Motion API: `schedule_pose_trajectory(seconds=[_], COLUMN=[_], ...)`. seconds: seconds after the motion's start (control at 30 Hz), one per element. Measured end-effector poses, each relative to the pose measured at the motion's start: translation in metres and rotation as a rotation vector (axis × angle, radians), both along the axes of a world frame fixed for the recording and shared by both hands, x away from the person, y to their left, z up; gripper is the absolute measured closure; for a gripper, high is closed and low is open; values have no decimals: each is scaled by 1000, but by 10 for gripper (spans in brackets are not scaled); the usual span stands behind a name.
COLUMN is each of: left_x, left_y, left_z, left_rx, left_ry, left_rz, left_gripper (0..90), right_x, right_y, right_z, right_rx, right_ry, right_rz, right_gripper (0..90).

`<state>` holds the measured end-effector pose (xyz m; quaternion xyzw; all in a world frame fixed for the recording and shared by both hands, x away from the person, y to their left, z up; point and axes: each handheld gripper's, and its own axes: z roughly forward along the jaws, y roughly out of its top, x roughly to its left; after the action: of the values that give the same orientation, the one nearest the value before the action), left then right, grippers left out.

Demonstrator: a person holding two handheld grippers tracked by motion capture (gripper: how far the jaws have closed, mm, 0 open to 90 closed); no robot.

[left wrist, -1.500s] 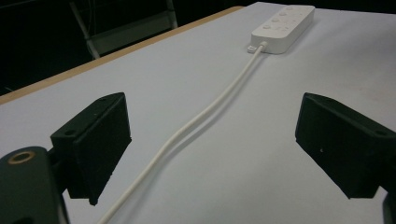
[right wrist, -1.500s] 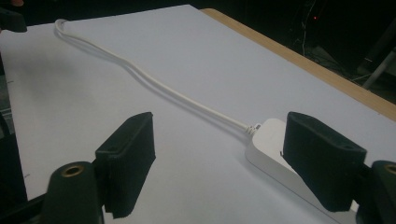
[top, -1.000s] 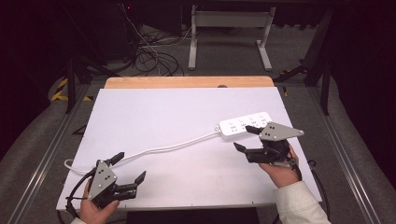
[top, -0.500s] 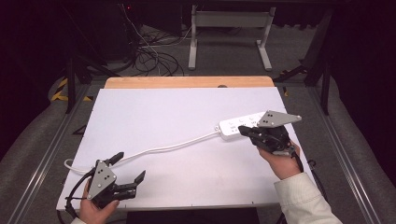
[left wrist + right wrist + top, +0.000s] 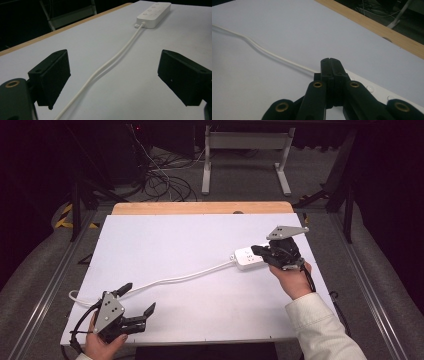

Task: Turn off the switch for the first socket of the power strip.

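Note:
A white power strip (image 5: 244,259) lies on the white table (image 5: 200,235) at the right, and its white cable (image 5: 175,279) snakes off to the left edge. My right gripper (image 5: 256,250) hovers over the strip with its jaws shut and nothing between them. In the right gripper view the closed tips (image 5: 330,61) point past the strip (image 5: 372,90) along the cable (image 5: 262,49). At the front left my left gripper (image 5: 139,297) is open. In the left gripper view the cable (image 5: 112,62) runs between its spread jaws (image 5: 112,80) toward the strip (image 5: 153,11), untouched.
A wooden strip (image 5: 200,208) edges the table's far side. Beyond it stand a metal frame (image 5: 245,155) and tangled cables (image 5: 160,180) on the dark floor. Metal rails (image 5: 367,285) flank the table.
The right gripper's jaws have shut, with nothing in them, and it has moved away from the person and leftward over the power strip. The left gripper has stayed in place, open.

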<state>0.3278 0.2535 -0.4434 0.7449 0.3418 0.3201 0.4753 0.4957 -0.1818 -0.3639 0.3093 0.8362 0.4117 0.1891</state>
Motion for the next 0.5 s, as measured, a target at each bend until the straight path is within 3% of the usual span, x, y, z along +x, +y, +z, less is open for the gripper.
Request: schedule_pose_trajectory(seconds=[0.5], left_x=[0], left_y=[0], left_z=[0], left_rx=[3], left_ry=[3], left_rz=[1], left_gripper=[113], right_x=[39], right_y=[7], right_z=[-24], right_rx=[-22], right_ry=[56], right_rz=[-81], right_gripper=[900])
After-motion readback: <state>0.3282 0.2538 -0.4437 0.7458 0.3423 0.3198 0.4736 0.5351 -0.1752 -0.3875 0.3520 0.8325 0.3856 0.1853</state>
